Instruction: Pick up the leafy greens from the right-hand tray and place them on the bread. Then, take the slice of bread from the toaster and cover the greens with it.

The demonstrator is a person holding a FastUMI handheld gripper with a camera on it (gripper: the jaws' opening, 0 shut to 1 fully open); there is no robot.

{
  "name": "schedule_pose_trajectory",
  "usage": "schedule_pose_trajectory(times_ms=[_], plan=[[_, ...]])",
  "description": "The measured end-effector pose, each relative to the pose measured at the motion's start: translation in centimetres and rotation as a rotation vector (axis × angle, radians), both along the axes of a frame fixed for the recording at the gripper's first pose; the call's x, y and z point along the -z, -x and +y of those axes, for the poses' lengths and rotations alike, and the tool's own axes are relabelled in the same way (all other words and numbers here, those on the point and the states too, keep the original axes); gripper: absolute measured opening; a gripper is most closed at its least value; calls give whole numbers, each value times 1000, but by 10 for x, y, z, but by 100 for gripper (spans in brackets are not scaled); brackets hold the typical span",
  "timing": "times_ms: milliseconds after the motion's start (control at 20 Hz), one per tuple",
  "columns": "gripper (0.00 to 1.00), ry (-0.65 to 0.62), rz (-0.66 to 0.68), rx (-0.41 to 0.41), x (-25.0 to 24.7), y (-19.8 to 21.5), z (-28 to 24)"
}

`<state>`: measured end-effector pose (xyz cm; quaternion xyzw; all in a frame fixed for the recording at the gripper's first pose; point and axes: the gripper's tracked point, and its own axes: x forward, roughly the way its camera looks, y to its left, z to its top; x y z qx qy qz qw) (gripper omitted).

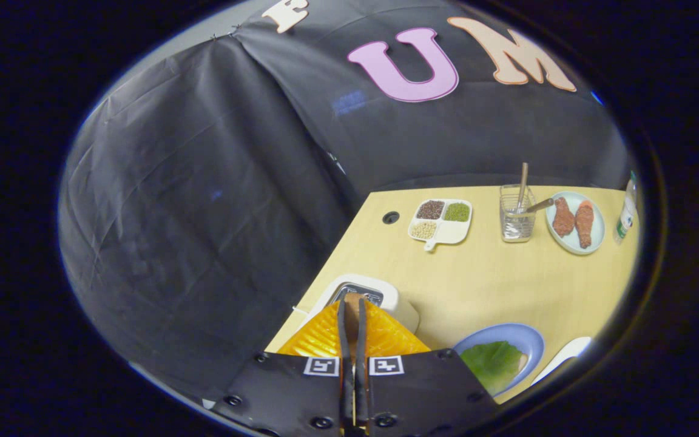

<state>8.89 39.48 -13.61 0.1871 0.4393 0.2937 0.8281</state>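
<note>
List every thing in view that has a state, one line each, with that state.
tongs: closed on a thin brown slice, above the toaster
bread slice: upright between the fingers, edge-on
toaster: slot open, just ahead of the fingers
blue plate: holds greens on bread
greens: lying flat, uncovered
glass: upright, sticks inside
divided tray: three compartments filled

toaster (366, 298): 1 | plates (528, 341): 2 | sectioned dish (440, 222): 1 | glass (516, 213): 1 | bottle (625, 212): 1
</note>
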Motion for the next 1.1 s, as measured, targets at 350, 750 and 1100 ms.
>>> schedule_pose_trajectory(times_ms=[350, 750, 1100], plan=[[4, -42, -20, 17, -13, 0, -25], [4, -39, -37, 47, -10, -2, -62], [4, -5, 23, 85, 29, 12, -97]])
